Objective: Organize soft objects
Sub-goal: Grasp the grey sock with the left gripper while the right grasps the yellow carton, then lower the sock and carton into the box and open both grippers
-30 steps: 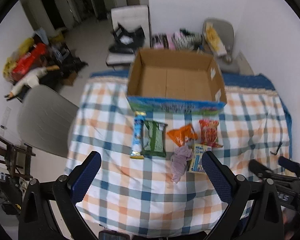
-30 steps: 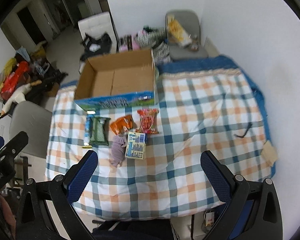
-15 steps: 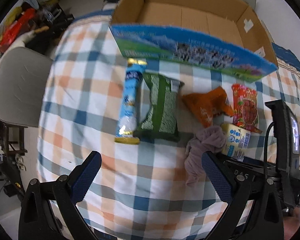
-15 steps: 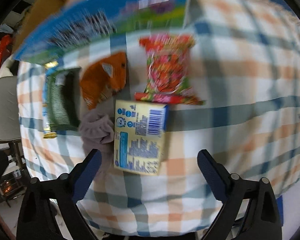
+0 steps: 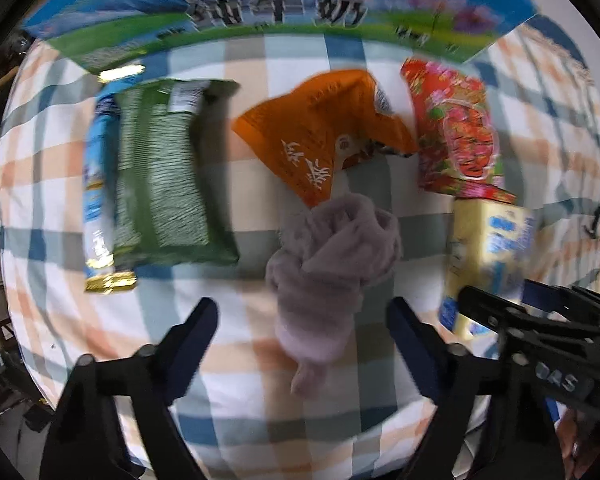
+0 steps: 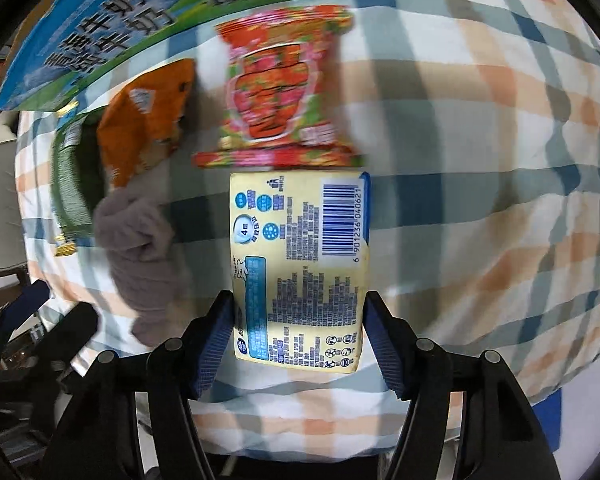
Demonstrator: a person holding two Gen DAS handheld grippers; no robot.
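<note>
Yellow tissue pack [image 6: 300, 268] lies flat on the checked tablecloth [image 6: 480, 160], just below the red snack bag [image 6: 284, 92], and the right gripper [image 6: 298, 332] has its two pads at both sides of the near end of the pack; they seem to touch it, so I judge it as clamped. The left gripper [image 5: 302, 340] is apart, with the grey cloth [image 5: 332, 264] between its fingers but not yet pinched.

The risk I see: the right hold is only at the end of the soft pack, so it can bend or slip out when lifted. The cloth touches the orange bag [image 5: 320, 136], so a deep pinch can drag this bag too.

Compared with half a second ago, both grippers are much closer to the table, and the right one has narrowed from wide open onto the pack
</note>
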